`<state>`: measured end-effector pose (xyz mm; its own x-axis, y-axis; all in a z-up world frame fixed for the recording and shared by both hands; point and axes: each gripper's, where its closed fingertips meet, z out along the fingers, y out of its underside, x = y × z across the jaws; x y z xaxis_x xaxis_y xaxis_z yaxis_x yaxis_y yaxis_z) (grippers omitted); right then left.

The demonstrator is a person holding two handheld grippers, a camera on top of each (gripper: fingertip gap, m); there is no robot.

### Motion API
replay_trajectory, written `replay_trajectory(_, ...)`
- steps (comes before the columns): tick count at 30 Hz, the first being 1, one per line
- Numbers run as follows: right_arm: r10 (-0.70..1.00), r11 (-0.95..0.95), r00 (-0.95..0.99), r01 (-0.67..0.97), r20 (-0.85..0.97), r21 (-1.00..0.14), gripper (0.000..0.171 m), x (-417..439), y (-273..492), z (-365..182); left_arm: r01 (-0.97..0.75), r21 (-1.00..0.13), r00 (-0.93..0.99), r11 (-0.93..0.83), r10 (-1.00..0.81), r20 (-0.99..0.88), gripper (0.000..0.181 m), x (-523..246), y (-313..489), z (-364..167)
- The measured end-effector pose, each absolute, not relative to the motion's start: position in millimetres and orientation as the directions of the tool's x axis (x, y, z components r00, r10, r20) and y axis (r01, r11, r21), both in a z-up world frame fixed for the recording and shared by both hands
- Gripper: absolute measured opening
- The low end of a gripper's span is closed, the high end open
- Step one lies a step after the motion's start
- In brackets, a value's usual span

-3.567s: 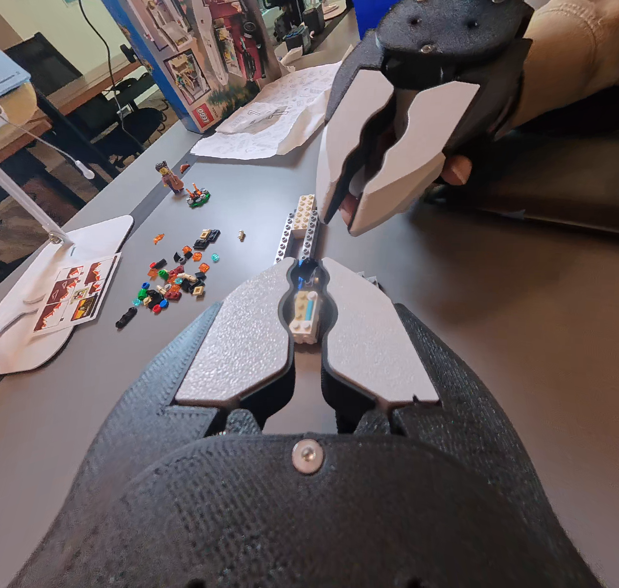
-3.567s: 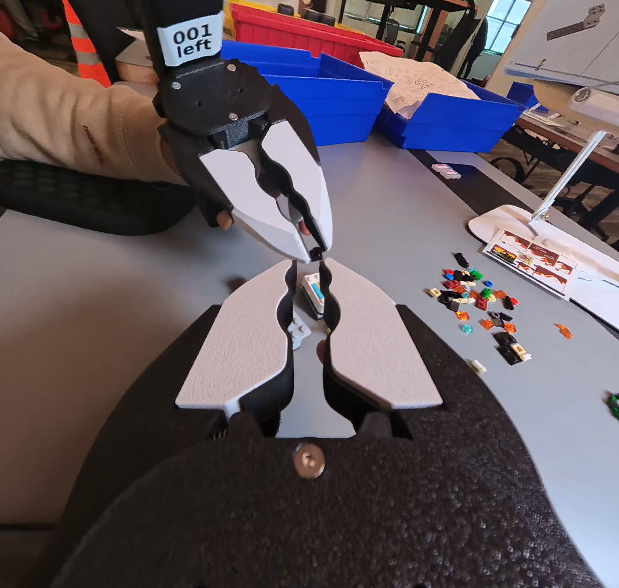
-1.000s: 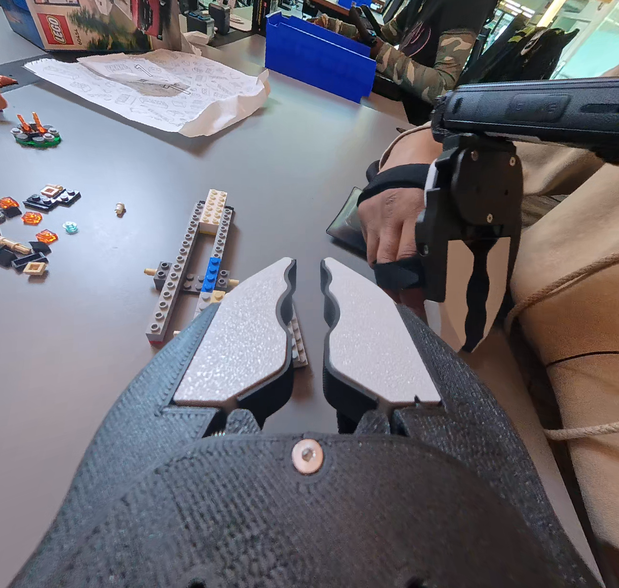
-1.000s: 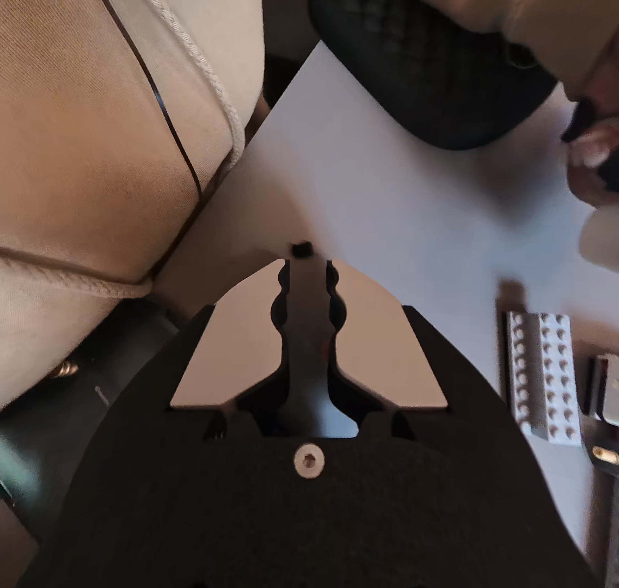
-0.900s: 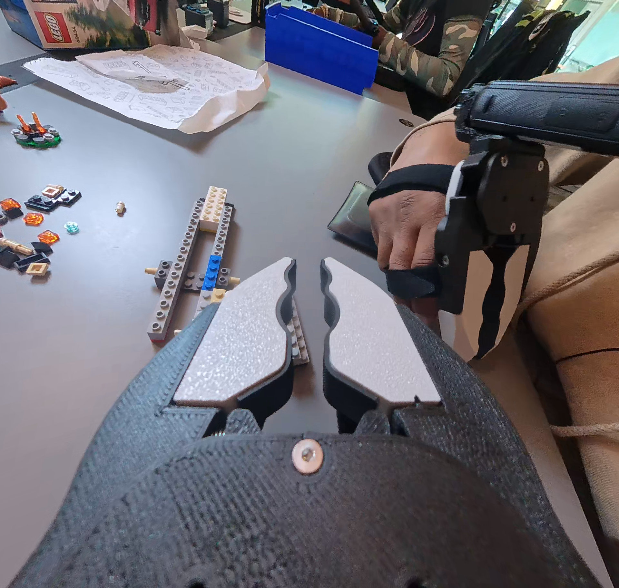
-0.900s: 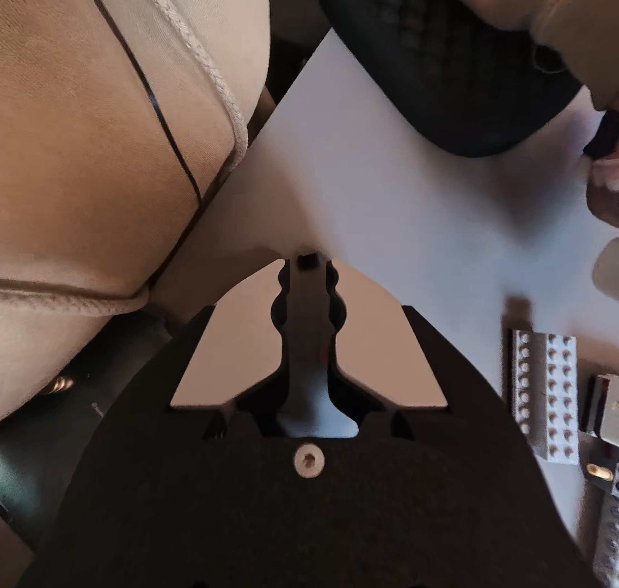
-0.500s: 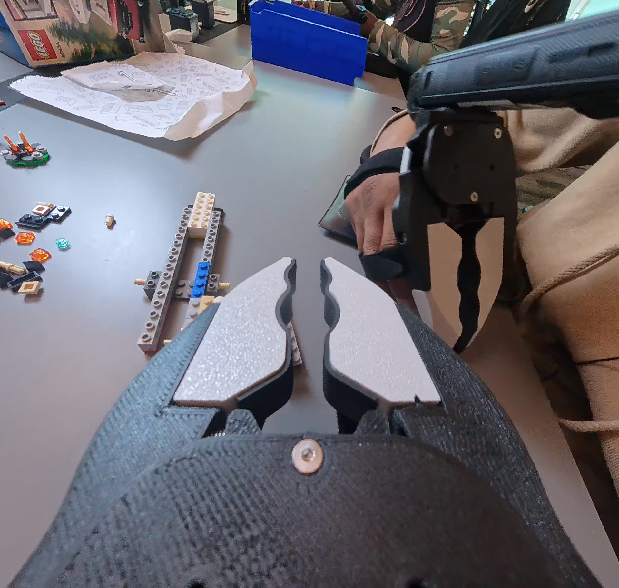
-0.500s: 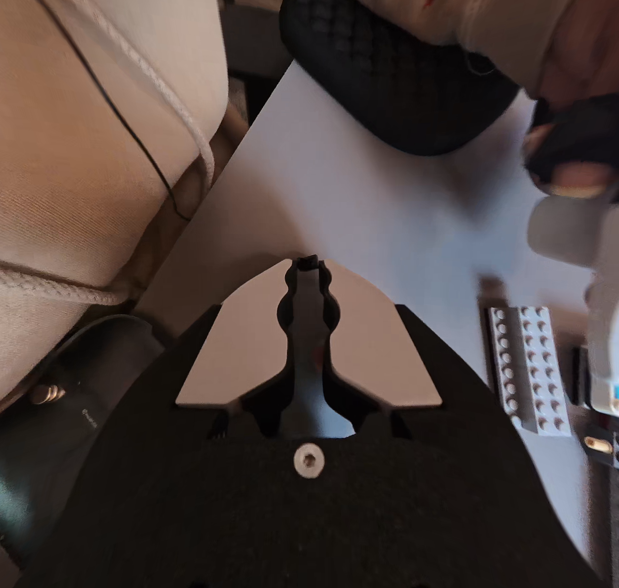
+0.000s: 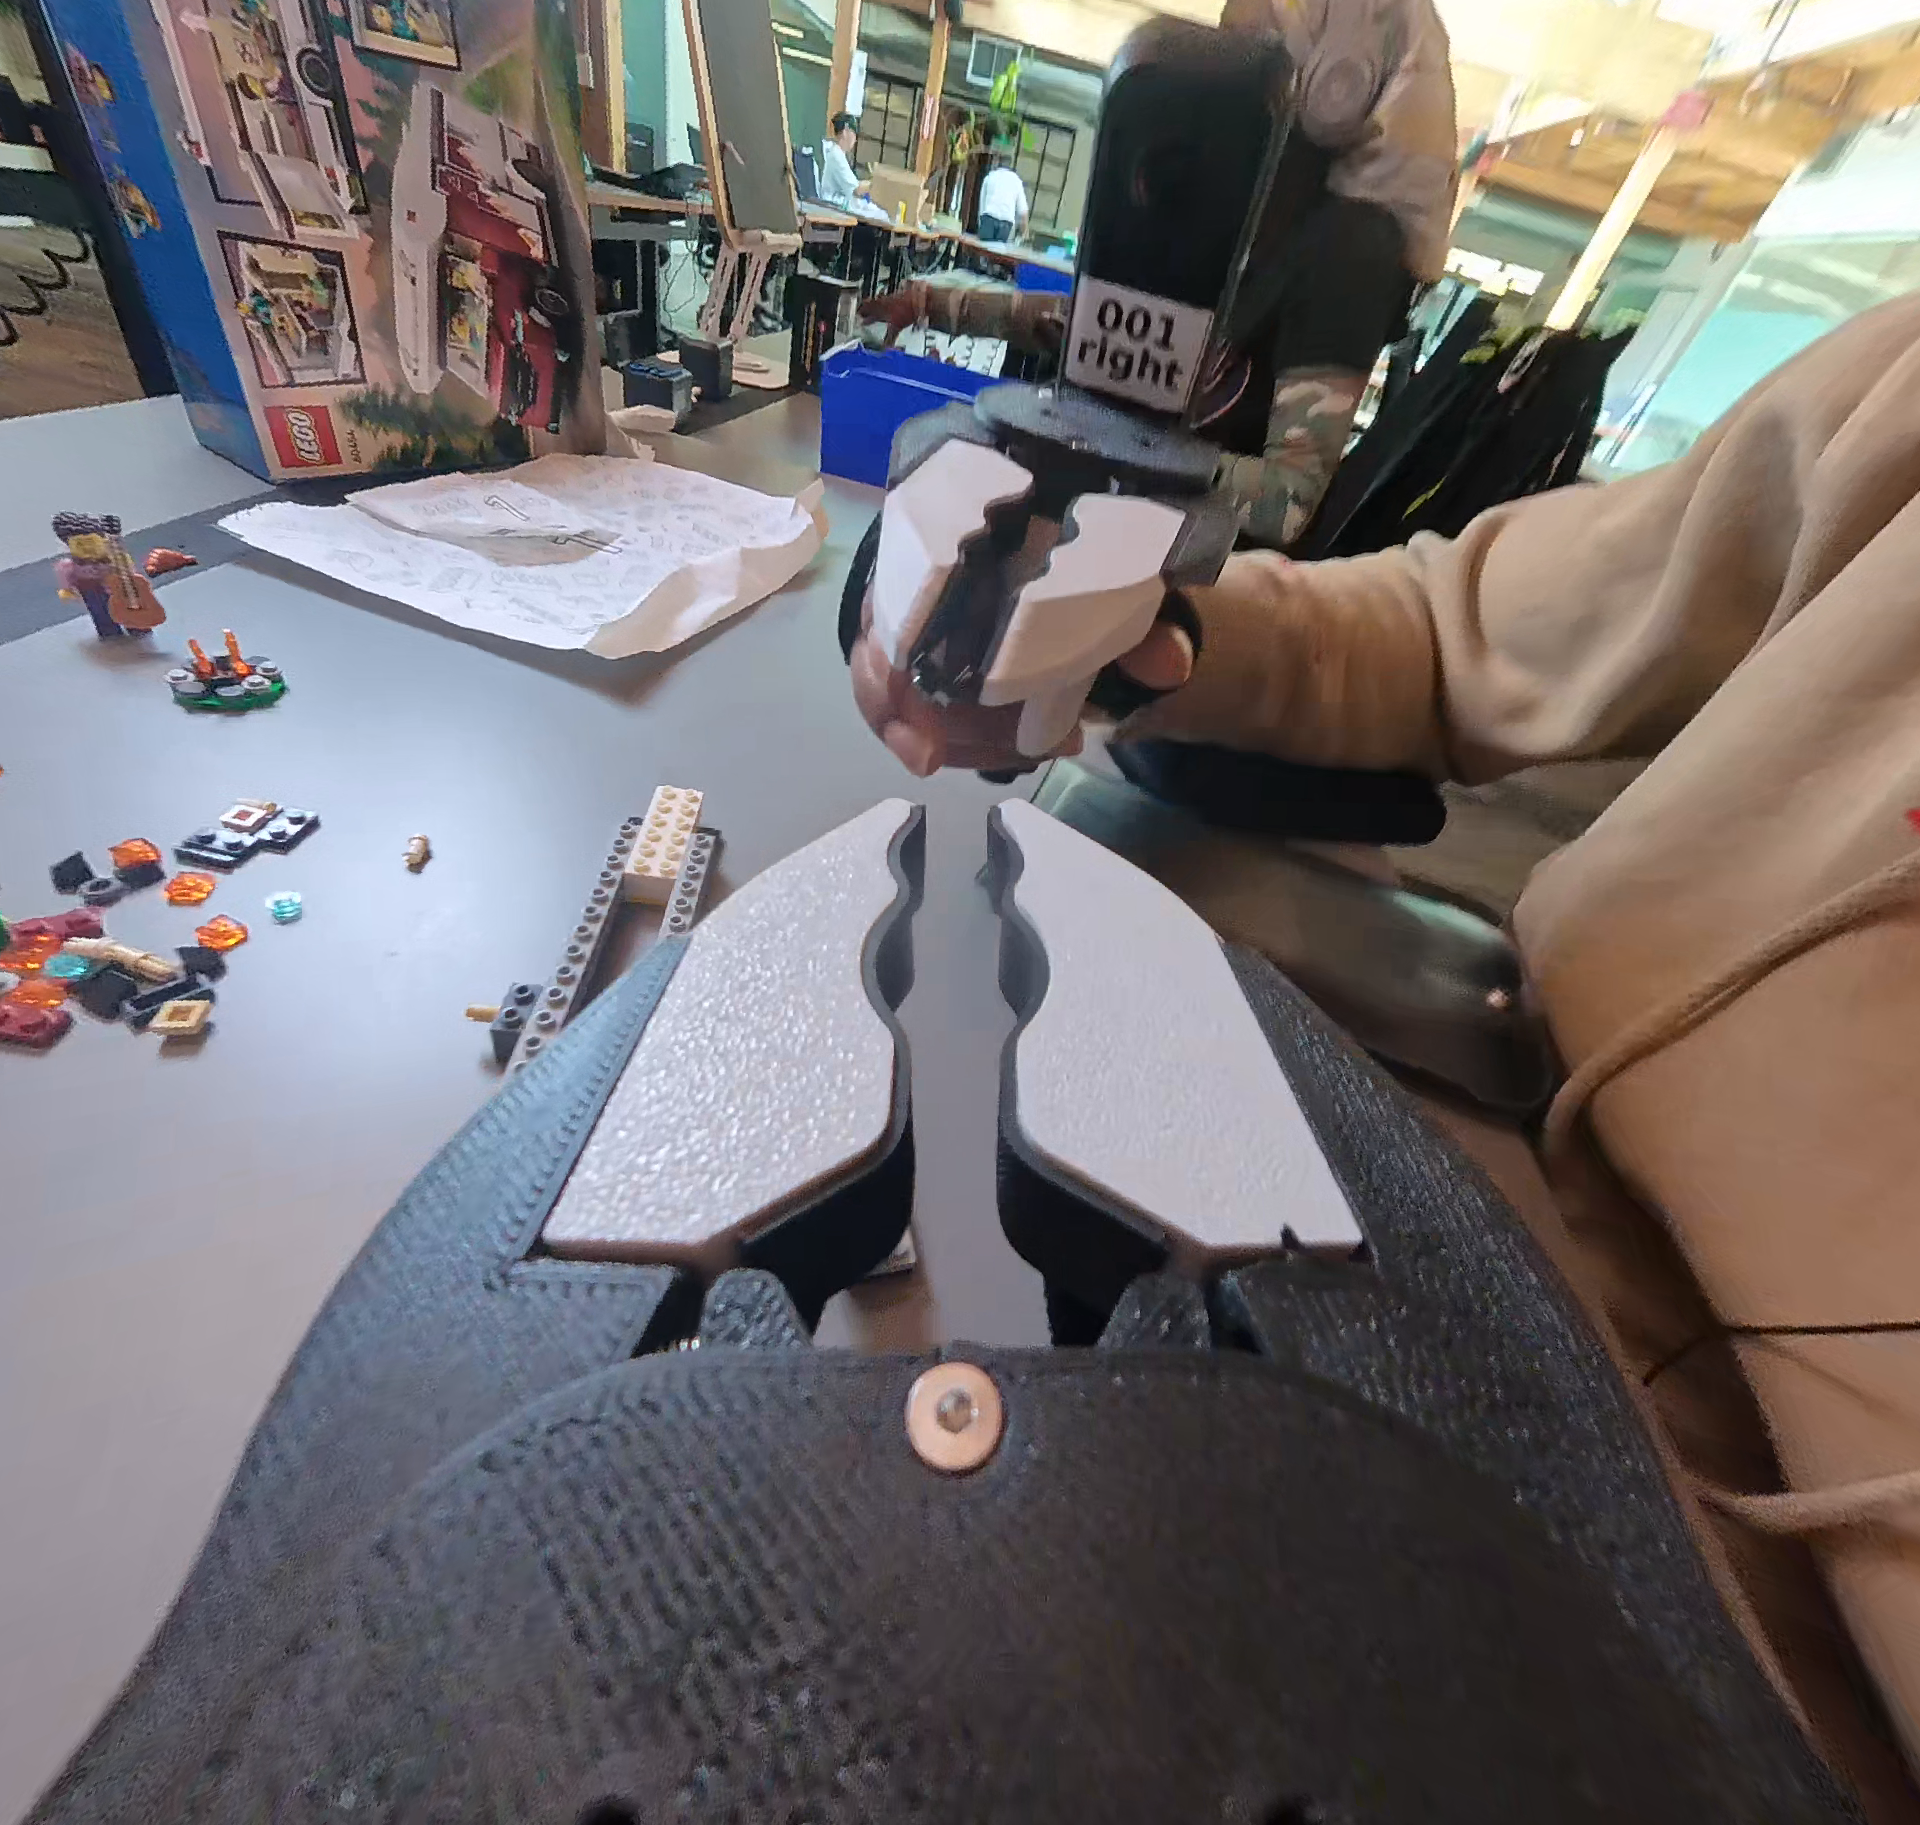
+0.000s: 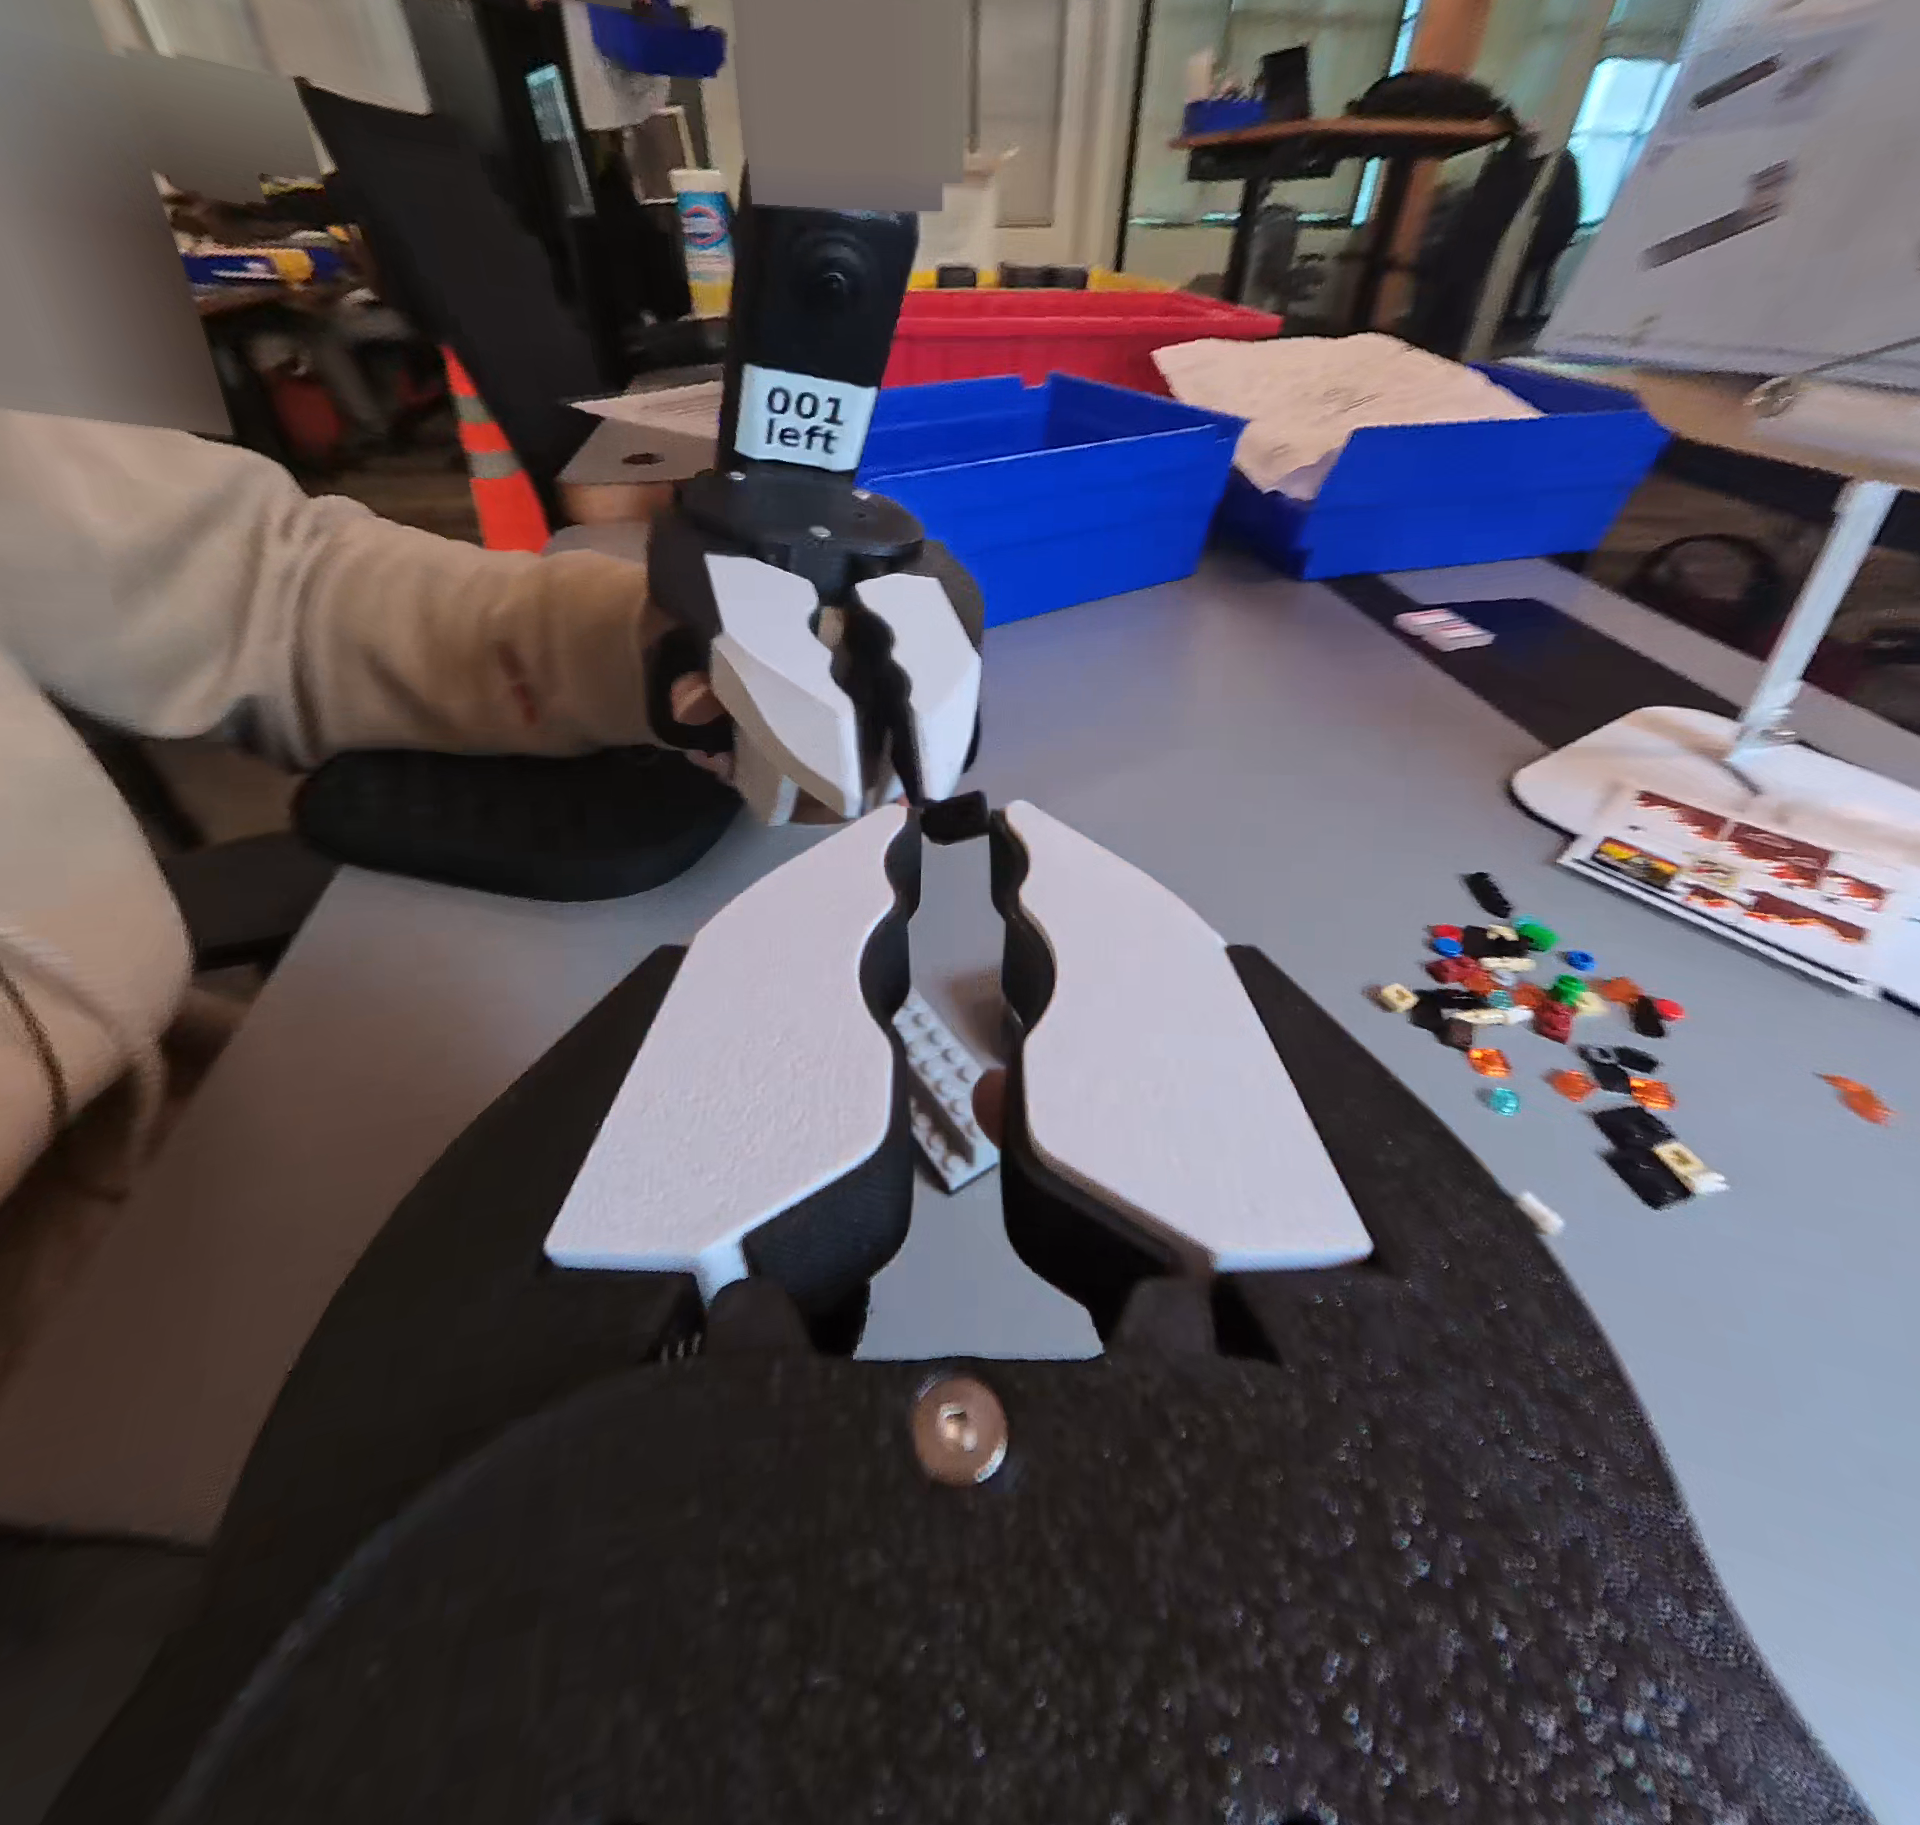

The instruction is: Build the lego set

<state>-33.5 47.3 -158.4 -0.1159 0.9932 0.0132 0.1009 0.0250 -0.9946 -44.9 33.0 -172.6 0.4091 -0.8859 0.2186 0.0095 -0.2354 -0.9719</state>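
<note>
My right gripper (image 10: pixel 956 821) is shut on a small black lego piece (image 10: pixel 954 819) held at its fingertips, above the table. In the left wrist view the right gripper (image 9: pixel 987 653) faces me, raised over the table's near edge. My left gripper (image 9: pixel 954 825) is empty, its jaws a narrow gap apart. In the right wrist view it (image 10: pixel 883 736) hangs just behind the black piece. A long grey lego frame (image 9: pixel 634 902) with a tan brick lies left of the left gripper. A light grey plate (image 10: pixel 940 1089) lies on the table under the right gripper.
Loose small pieces (image 9: pixel 135 944) lie at the left, also in the right wrist view (image 10: pixel 1538 1027). A minifigure (image 9: pixel 104 580), a campfire piece (image 9: pixel 223 679), a paper bag (image 9: pixel 540 549) and the lego box (image 9: pixel 343 186) stand farther back. Blue bins (image 10: pixel 1039 487), an instruction booklet (image 10: pixel 1766 882) and a stand base (image 10: pixel 1662 767) are beyond.
The right gripper swung up from pointing down at the table edge and now faces the left gripper, with the black piece gripped in its tips. The left gripper tilted up slightly.
</note>
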Motion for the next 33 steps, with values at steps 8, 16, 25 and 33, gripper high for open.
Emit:
replay_trajectory(8, 0.946, 0.323, -0.016, 0.099, 0.323, -0.941, 0.012, -47, 38, -169, 0.372, -0.736, 0.182, -0.566, -0.733, 0.655, 0.026, -45, 41, -156)
replay_trajectory(16, 0.860, 0.506, 0.001, 0.122, 0.510, -0.854, 0.012, -52, 27, -174, 0.347, -0.702, 0.120, -0.621, -0.713, 0.691, 0.023, -36, 35, -161)
replay_trajectory(25, 0.804, 0.584, 0.057, 0.113, 0.592, -0.804, 0.012, -51, 28, -168, 0.351, -0.688, 0.104, -0.635, -0.704, 0.702, 0.018, -37, 35, -161)
replay_trajectory(33, 0.780, 0.611, 0.096, 0.100, 0.619, -0.785, 0.012, -50, 29, -163, 0.356, -0.671, 0.071, -0.650, -0.698, 0.713, 0.017, -36, 33, -159)
